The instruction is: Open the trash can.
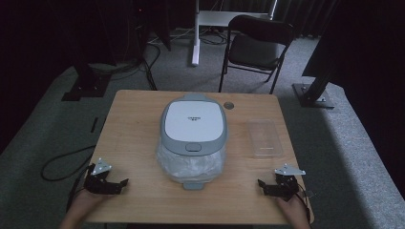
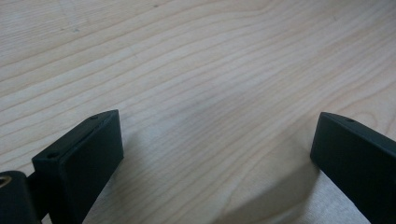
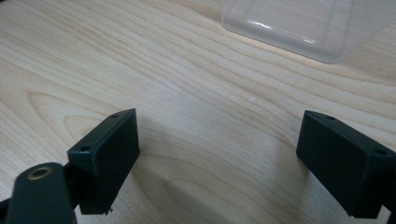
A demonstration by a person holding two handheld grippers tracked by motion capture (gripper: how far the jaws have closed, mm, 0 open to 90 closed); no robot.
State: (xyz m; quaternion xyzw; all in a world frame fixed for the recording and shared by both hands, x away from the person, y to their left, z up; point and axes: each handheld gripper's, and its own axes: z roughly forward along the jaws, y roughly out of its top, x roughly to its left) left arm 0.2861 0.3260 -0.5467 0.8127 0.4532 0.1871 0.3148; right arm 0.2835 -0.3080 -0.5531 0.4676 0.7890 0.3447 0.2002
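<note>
A grey cooker with a white lid panel (image 1: 193, 121) sits in the middle of the wooden table (image 1: 133, 129), with a crinkled white translucent part (image 1: 191, 164) below its front edge. To its right lies a clear plastic container (image 1: 264, 137), whose near corner (image 3: 299, 23) I see in the right gripper view. Near the front left edge my left gripper (image 1: 117, 183) rests open; bare wood lies between its tips (image 2: 217, 116). At the front right my right gripper (image 1: 267, 187) is also open over bare wood (image 3: 218, 114), a short way in front of the container.
A small round grommet (image 1: 229, 105) sits in the table's far edge. Beyond the table stand a black folding chair (image 1: 258, 45), a white stand leg (image 1: 196, 33) and dark frame feet on the grey carpet. A cable (image 1: 62, 164) loops on the floor at left.
</note>
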